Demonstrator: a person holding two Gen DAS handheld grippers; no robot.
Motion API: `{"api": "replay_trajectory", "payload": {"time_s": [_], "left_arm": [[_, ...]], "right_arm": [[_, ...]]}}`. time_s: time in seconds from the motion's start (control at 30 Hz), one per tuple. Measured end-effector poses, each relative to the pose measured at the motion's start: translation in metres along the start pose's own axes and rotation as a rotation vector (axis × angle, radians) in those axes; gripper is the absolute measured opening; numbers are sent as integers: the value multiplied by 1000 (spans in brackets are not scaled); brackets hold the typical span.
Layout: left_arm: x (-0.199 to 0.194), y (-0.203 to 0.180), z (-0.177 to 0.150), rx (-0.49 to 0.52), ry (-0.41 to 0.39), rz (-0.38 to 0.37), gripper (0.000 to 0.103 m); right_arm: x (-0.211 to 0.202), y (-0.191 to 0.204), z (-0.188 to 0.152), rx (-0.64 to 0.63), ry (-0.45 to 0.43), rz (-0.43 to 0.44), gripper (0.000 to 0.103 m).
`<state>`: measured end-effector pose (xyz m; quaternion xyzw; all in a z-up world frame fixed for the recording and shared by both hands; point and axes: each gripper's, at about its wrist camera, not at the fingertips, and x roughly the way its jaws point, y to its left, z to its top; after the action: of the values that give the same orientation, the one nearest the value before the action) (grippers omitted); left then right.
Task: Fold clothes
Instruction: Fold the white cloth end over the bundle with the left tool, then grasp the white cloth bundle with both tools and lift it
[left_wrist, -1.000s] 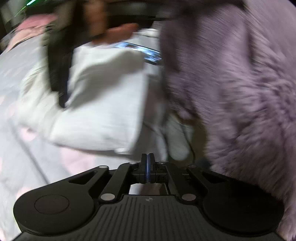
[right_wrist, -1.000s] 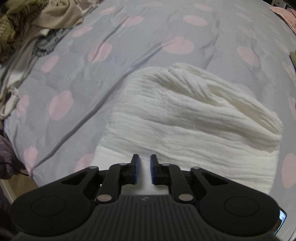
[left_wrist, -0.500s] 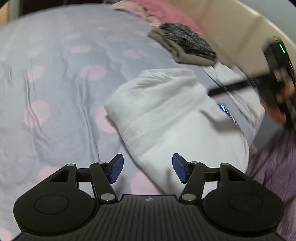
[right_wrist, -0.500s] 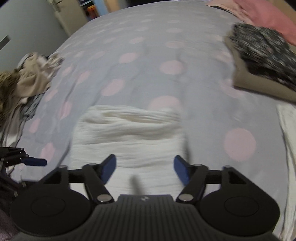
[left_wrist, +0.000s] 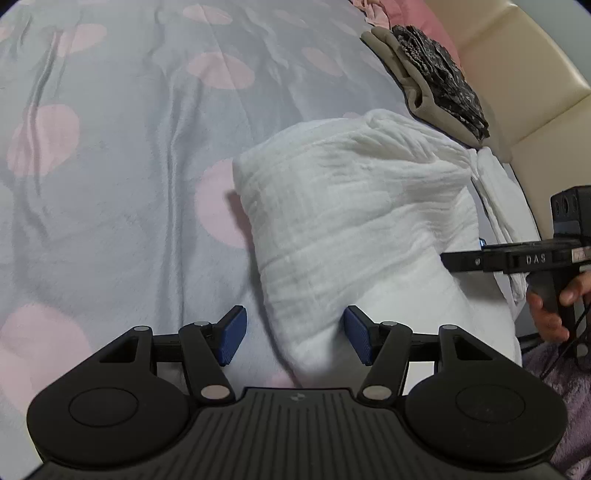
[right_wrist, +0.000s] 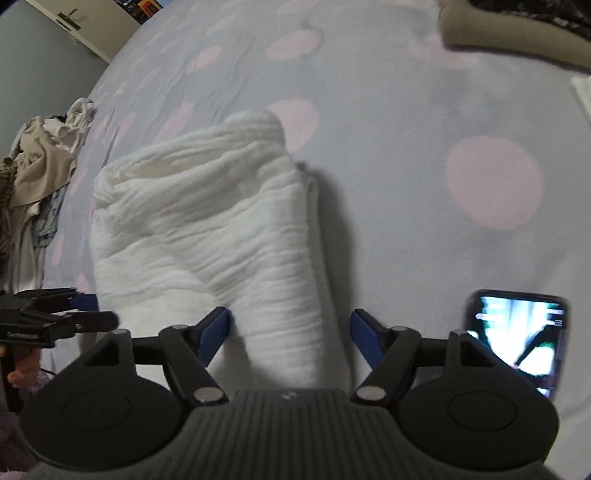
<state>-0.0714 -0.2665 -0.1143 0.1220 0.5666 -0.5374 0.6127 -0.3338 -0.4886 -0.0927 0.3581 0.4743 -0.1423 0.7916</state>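
Left wrist view: the white garment lies folded into a thick, crinkle-textured bundle on the grey bedspread with pink dots. The left gripper has its jaws apart — the bundle's near corner sits between the blue pads, ungripped. A folded dark patterned item lies beyond.

Right wrist view: the same garment shows stacked layers with a rolled far edge. The right gripper stands wide and released, straddling the bundle's near end — a lit phone lies beside it, a clothes pile far left
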Motion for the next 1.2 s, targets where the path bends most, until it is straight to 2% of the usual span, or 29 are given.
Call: {"api": "replay_trajectory", "payload": {"time_s": [0.1, 0.17, 0.2, 0.23, 0.37, 0.43, 0.63, 0.83, 1.0, 1.2], "left_arm": [[7, -1, 6, -1, -19, -2, 51], [11, -3, 10, 4, -32, -3, 40], [13, -4, 12, 5, -38, -3, 37], [14, -6, 14, 5, -42, -5, 33], [6, -10, 13, 27, -63, -12, 19], [-1, -13, 13, 44, -84, -15, 16], [-32, -31, 25, 77, -181, -46, 14], [-57, -71, 53, 171, -259, -78, 14], [-60, -120, 79, 255, -291, -120, 14], [-43, -197, 112, 398, -289, -180, 14]], "right_arm": [[9, 9, 3, -34, 3, -7, 72], [12, 11, 6, -37, 1, -1, 65], [13, 11, 8, -33, 0, 9, 55], [13, 10, 10, -25, 1, 20, 50], [11, 7, 12, 4, -1, 63, 44], [6, 8, 13, 15, -14, 91, 40], [-30, 13, 9, 44, -107, 162, 39], [-82, 12, 5, 67, -250, 191, 39], [-131, -5, -8, 122, -363, 177, 38], [-191, -47, -34, 241, -497, 145, 38]]}}
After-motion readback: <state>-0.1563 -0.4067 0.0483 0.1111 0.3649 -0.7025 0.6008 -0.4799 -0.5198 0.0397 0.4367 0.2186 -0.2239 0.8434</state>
